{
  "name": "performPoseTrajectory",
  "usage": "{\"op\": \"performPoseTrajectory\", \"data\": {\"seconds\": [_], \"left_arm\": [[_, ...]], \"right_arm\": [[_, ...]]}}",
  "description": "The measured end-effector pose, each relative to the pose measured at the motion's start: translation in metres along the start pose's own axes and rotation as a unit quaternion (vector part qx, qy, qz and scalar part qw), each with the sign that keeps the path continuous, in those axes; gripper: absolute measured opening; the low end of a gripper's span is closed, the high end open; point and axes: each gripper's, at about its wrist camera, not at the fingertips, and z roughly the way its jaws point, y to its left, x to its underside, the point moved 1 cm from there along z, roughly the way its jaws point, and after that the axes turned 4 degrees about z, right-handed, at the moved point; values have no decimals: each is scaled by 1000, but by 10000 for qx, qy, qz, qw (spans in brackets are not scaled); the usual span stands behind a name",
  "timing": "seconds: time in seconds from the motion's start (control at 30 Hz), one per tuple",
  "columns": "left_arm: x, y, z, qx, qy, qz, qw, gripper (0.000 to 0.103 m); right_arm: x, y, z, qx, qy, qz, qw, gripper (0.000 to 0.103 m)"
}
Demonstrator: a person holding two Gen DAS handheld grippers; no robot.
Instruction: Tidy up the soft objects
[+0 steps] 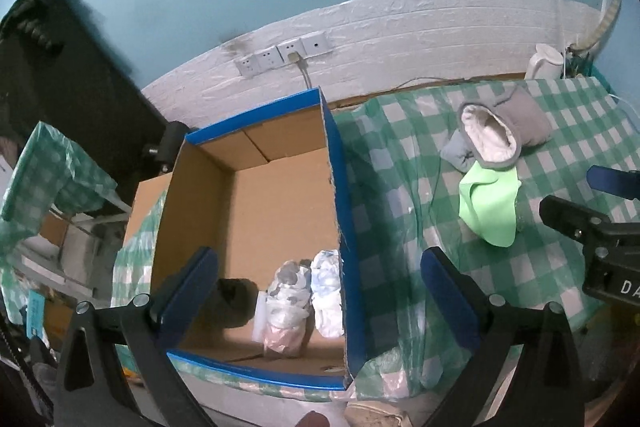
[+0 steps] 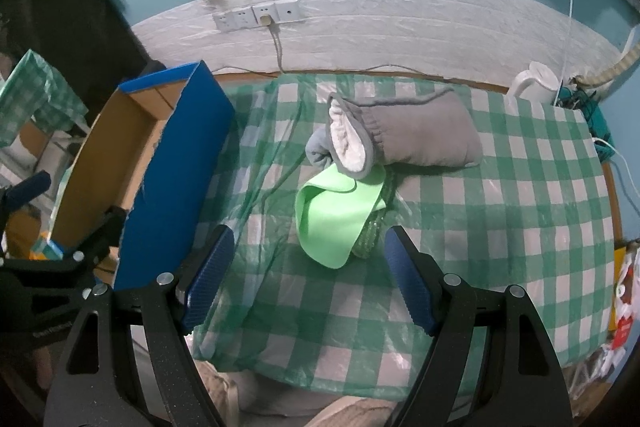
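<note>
Soft rolled white bundles (image 1: 306,301) already sit inside the blue cardboard box (image 1: 344,211); grey fleece-lined mitten (image 2: 416,135) and green cloth (image 2: 336,215) remain mid-table (image 2: 520,227). Both claws, left (image 1: 320,291) and right (image 2: 310,283), gape empty.

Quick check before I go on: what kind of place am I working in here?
Probably a room in a home, not a lab: a table under a green checked plastic cloth, a white electric kettle by the wall, a row of wall sockets, and a cardboard box holding rolled soft items.
</note>
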Motion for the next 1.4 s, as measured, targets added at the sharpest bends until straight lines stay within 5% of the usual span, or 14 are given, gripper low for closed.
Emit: {"op": "performPoseTrajectory", "data": {"seconds": [0.2,0.43,0.57,1.07,1.27,1.4], "left_arm": [[1,-2,0,95,6,85,9999,102],[0,1,-26,-490,-689,-48,9964,102],[-3,7,-37,-318,-883,-176,9954,102],[-3,20,-37,-49,-773,-775,9940,102],[-8,12,-39,-783,-609,-590,9933,102],[-8,8,-39,-479,-611,-558,9954,102]], "right_arm": [[0,3,0,-24,-13,-48,10000,77],[0,5,-2,-41,-65,-86,9999,77],[0,5,-3,-52,-77,-100,9999,77],[0,6,-3,-32,-91,-129,9999,77],[0,7,-3,-31,-101,-157,9998,77],[-1,6,-4,-40,-123,-161,9998,77]]}}
